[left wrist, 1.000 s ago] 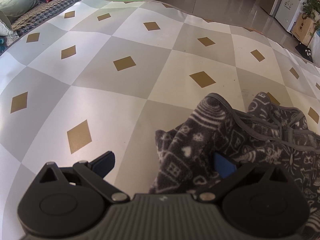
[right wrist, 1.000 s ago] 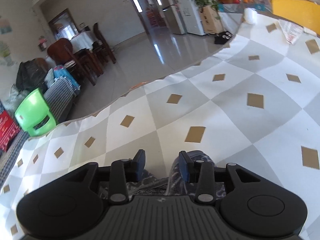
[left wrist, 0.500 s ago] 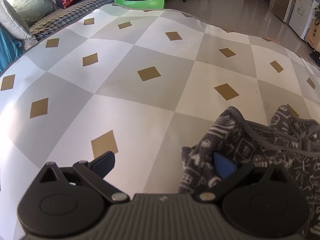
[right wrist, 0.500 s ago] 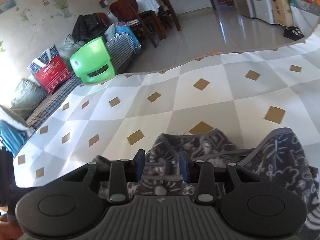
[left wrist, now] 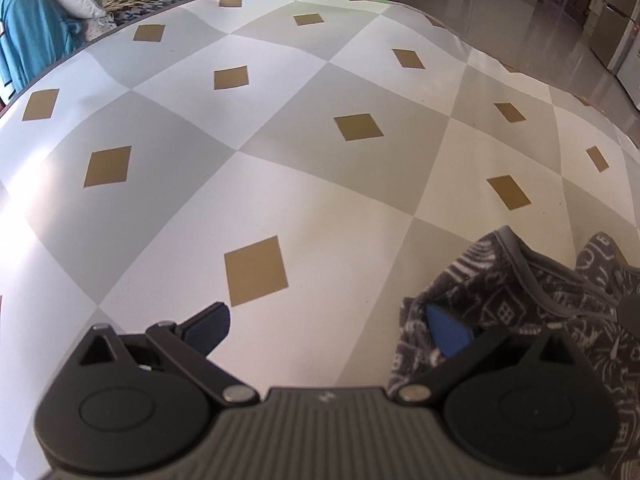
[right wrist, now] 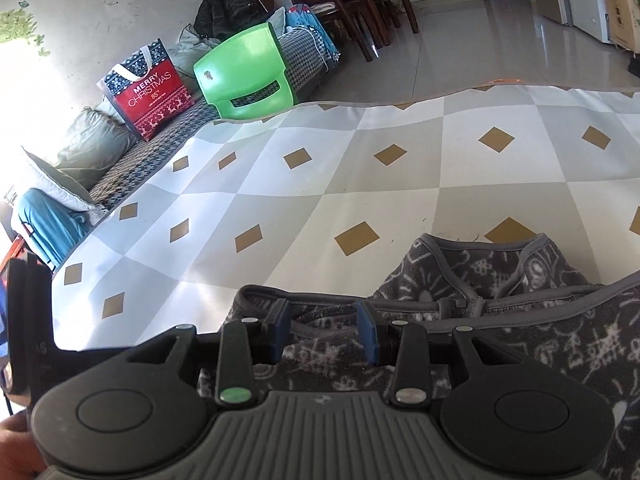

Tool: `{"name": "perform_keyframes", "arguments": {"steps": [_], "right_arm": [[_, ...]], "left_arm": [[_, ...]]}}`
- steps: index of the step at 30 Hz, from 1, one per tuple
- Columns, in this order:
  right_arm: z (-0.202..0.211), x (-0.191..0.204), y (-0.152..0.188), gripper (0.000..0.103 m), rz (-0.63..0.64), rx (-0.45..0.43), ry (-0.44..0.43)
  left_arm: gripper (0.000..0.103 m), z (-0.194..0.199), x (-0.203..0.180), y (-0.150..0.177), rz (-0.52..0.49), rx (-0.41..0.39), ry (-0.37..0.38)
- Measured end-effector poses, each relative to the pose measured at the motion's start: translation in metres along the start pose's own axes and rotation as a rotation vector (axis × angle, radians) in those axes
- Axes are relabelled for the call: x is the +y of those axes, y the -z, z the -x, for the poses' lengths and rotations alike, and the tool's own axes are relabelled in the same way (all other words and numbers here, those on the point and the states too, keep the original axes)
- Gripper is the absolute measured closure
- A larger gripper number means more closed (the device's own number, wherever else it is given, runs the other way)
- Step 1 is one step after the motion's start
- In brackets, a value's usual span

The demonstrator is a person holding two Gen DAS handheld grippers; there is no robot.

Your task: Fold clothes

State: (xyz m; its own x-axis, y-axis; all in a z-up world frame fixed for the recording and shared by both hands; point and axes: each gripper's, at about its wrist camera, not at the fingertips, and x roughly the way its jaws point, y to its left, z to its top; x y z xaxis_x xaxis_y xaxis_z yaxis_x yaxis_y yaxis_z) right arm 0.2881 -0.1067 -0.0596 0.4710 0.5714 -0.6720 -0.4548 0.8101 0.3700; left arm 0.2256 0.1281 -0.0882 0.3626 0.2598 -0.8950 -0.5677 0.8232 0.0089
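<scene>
A dark grey fleece garment (right wrist: 480, 280) with white doodle print and a grey hem lies crumpled on the checked table cover (right wrist: 320, 200). My right gripper (right wrist: 322, 332) hovers just over its near edge. Its blue-padded fingers stand a short way apart, the hem runs across the gap, and nothing is pinched. In the left wrist view the garment (left wrist: 520, 300) sits at the lower right. My left gripper (left wrist: 328, 330) is spread wide open. Its right finger (left wrist: 448, 336) is tucked into the garment's left edge, while the other finger is over bare cover.
The cover (left wrist: 280, 160) with gold diamonds stretches far ahead and to the left. Beyond its far edge are a green plastic chair (right wrist: 244, 72), a red Christmas bag (right wrist: 148, 88) and a cushioned sofa (right wrist: 80, 160). A hand (right wrist: 16, 452) shows at the lower left.
The right wrist view has swung left from the fridge side toward the sofa, bringing the garment under the fingers. The left gripper has drifted left, so the garment sits further right in its view. Both jaw gaps are unchanged.
</scene>
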Motion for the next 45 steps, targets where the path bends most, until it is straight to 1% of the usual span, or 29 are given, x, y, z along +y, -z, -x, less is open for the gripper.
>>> {"name": "perform_keyframes", "arguments": {"steps": [2, 5, 9, 11, 13, 18, 21, 24, 26, 29, 31, 33, 36, 39, 40, 41, 42, 43, 45], "right_arm": [[0.006, -0.007, 0.000, 0.067, 0.002, 0.003, 0.023], [0.019, -0.021, 0.000, 0.067, 0.000, 0.012, 0.068], [0.039, -0.039, 0.000, 0.066, 0.012, 0.002, 0.129], [0.047, -0.046, 0.000, 0.066, -0.009, -0.010, 0.137], [0.047, -0.045, 0.001, 0.066, -0.035, -0.008, 0.099], [0.028, -0.012, 0.002, 0.066, 0.052, 0.026, 0.032], [0.011, 0.006, 0.000, 0.066, 0.084, 0.035, 0.004], [-0.003, 0.019, -0.002, 0.066, 0.119, 0.038, -0.013], [-0.014, 0.029, -0.004, 0.066, 0.150, 0.043, -0.023], [-0.032, 0.041, -0.005, 0.065, 0.200, 0.048, -0.029], [-0.041, 0.046, -0.006, 0.061, 0.219, 0.041, -0.032], [-0.052, 0.051, -0.006, 0.058, 0.235, 0.041, -0.045], [-0.066, 0.057, -0.004, 0.057, 0.276, 0.055, -0.061], [-0.076, 0.060, -0.001, 0.057, 0.300, 0.066, -0.079], [-0.078, 0.061, 0.000, 0.062, 0.303, 0.068, -0.092], [-0.079, 0.062, 0.001, 0.081, 0.306, 0.069, -0.104], [-0.081, 0.064, 0.002, 0.089, 0.315, 0.075, -0.106], [-0.082, 0.067, 0.003, 0.094, 0.331, 0.077, -0.092], [-0.083, 0.070, 0.004, 0.097, 0.347, 0.060, -0.082]], "left_arm": [[0.000, 0.001, -0.002, 0.000, 0.008, 0.001, -0.012], [0.000, 0.007, -0.005, 0.000, 0.034, -0.002, 0.044], [0.000, 0.019, -0.014, 0.000, 0.022, -0.035, 0.086], [0.000, 0.023, -0.016, 0.001, 0.019, -0.035, 0.083], [0.000, 0.025, -0.014, 0.002, 0.022, -0.040, 0.078], [0.000, 0.023, -0.010, 0.005, -0.044, -0.009, 0.088], [0.000, 0.025, -0.008, 0.009, -0.109, -0.014, 0.107], [0.000, 0.025, -0.005, 0.012, -0.176, -0.018, 0.099], [0.000, 0.023, 0.001, 0.012, -0.170, -0.011, 0.106], [0.000, 0.021, 0.009, 0.012, -0.139, 0.006, 0.137], [0.000, 0.020, 0.012, 0.013, -0.136, 0.014, 0.143], [0.000, 0.020, 0.014, 0.013, -0.138, 0.017, 0.148], [0.000, 0.021, 0.016, 0.013, -0.141, 0.015, 0.148], [0.000, 0.022, 0.018, 0.011, -0.139, 0.006, 0.119], [0.000, 0.021, 0.019, 0.010, -0.139, 0.004, 0.109], [0.000, 0.021, 0.019, 0.010, -0.133, 0.006, 0.110], [0.000, 0.021, 0.020, 0.010, -0.127, 0.009, 0.111], [0.000, 0.020, 0.021, 0.010, -0.120, 0.012, 0.113], [0.000, 0.020, 0.022, 0.009, -0.107, 0.017, 0.117]]}}
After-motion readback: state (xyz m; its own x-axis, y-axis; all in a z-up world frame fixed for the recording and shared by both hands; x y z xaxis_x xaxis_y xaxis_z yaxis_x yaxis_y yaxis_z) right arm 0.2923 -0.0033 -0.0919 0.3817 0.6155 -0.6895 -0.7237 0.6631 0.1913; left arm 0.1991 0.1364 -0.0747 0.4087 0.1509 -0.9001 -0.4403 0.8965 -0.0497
